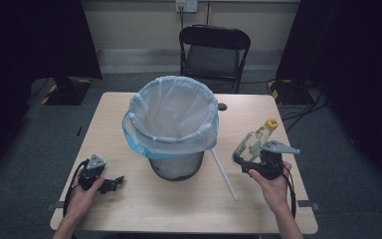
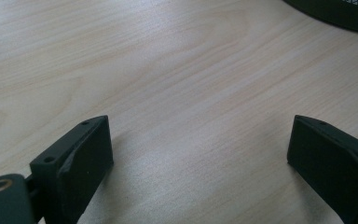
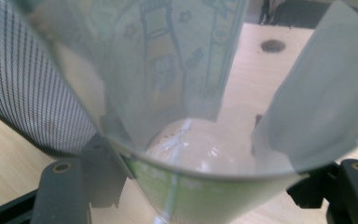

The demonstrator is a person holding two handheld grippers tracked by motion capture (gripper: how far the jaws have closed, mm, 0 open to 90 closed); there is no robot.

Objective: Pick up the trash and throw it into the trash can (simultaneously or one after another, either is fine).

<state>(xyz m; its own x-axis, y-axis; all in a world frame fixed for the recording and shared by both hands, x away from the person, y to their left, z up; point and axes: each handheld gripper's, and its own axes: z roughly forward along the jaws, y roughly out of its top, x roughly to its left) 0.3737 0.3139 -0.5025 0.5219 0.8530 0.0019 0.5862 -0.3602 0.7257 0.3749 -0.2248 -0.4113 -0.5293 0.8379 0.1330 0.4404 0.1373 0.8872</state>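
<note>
A clear plastic bottle (image 1: pixel 255 139) with a yellow cap and a green label is held tilted above the right side of the table, cap pointing up and away. My right gripper (image 1: pixel 246 154) is shut on its lower body. In the right gripper view the bottle (image 3: pixel 177 70) stands close in front of the camera, with my right gripper (image 3: pixel 182 144) clamped on it from both sides. My left gripper (image 1: pixel 114 183) rests on the table at the front left. It (image 2: pixel 200 149) is open, with bare wood between the jaws.
A mesh waste bin (image 1: pixel 176 167) lined with a pale blue bag (image 1: pixel 144 142) stands mid-table, to the left of the bottle; its wall (image 3: pixel 32 84) is close beside the right gripper. A white stick (image 1: pixel 224 174) lies right of the bin. A black chair (image 1: pixel 214 50) stands beyond the table.
</note>
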